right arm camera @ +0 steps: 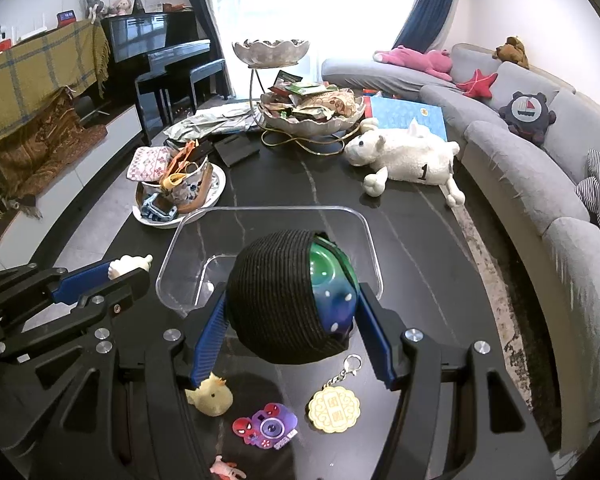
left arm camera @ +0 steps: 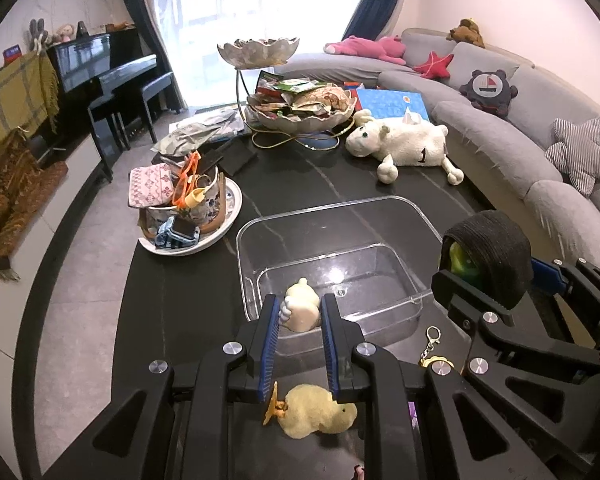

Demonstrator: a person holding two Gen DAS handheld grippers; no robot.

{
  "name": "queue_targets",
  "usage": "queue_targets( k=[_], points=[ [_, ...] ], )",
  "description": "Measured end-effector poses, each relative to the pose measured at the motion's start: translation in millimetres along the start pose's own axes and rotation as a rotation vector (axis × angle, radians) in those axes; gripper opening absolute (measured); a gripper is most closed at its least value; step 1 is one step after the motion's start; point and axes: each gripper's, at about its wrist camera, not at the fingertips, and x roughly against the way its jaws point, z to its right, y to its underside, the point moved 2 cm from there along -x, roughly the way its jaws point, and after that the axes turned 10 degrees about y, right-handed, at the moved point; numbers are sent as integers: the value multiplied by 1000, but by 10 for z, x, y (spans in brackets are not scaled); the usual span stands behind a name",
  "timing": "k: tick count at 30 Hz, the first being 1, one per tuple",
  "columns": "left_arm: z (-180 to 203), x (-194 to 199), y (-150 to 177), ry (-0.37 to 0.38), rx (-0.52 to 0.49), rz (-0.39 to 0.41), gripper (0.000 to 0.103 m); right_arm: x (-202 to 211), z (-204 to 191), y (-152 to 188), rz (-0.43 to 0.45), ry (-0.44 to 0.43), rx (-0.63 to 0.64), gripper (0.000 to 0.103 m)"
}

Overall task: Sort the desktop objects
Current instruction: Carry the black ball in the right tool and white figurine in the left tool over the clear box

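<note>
Cream figurine: small cream rubbery figurine (left arm camera: 300,308) pinched in left gripper (left arm camera: 300,320), lower half hidden by pads.
Ball: black-knit-covered green-blue ball (right arm camera: 292,296) clamped in right gripper (right arm camera: 294,320).
Bin: clear plastic bin (left arm camera: 260,224) just beyond both.

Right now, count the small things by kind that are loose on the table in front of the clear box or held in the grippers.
Toy figures: 4
Keychains: 1
Balls: 1
Total: 6
</note>
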Motion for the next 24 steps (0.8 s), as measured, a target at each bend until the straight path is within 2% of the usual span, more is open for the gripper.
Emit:
queue_targets(
  k=[24],
  points=[
    [-123, -615, -251, 9, 3, -74, 18, -622, 2, -211, -83, 10, 27, 59]
  ],
)
